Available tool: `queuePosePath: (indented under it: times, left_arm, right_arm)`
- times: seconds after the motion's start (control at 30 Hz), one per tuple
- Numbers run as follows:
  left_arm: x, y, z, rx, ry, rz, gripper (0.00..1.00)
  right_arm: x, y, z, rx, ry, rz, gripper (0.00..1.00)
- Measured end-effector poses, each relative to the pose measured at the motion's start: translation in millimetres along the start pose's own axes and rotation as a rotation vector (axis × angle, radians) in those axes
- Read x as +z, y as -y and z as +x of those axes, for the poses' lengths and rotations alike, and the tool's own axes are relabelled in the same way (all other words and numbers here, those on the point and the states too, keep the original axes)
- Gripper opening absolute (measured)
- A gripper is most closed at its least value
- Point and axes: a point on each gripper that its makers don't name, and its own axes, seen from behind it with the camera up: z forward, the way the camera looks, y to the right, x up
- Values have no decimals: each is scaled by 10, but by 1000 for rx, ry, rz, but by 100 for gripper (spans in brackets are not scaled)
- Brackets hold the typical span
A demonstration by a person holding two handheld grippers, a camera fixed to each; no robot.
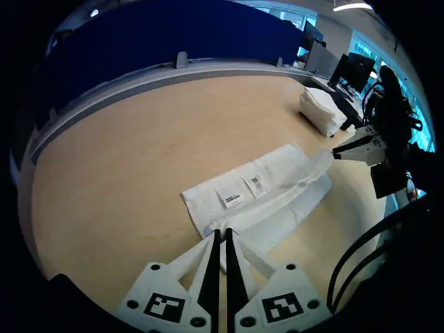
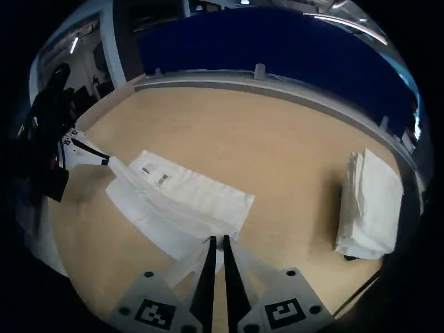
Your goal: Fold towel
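A white towel [image 1: 277, 172] with two labels lies lengthwise on the wooden table [image 1: 139, 155], one long edge raised off the top. In the left gripper view my left gripper [image 1: 221, 236] is shut on the near end of that raised edge. The right gripper [image 1: 334, 155] pinches the far end, at the right. In the right gripper view the towel [image 2: 194, 194] runs away to the left. My right gripper [image 2: 216, 240] is shut on its near corner, and the left gripper [image 2: 105, 161] holds the far corner, with the lifted edge stretched between them.
A stack of folded white towels [image 1: 319, 111] [image 2: 369, 205] sits near the table's end. A blue partition [image 1: 166, 39] runs along the back edge. Monitors and an office chair [image 1: 391, 100] stand beyond the table. Bare wood surrounds the towel.
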Motion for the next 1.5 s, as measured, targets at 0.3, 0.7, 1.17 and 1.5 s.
queuePosePath:
  times: [0.3,0.7,1.17,1.5]
  left_arm:
    - [80,59,-7,-8,7,8,6]
    - [211,191,48,-38,-13,43,12]
    - [161,239,61,-26,-24,69,61]
    - [132,213,19,-25,-19,67,93]
  right_arm:
    - [84,-50,47,-6,3,-4,9]
    - [234,-99,80,3,2,-25,9]
    - [220,-195,132,-9,-19,-71,75]
    - [190,-185,146,-1,-33,-72,94]
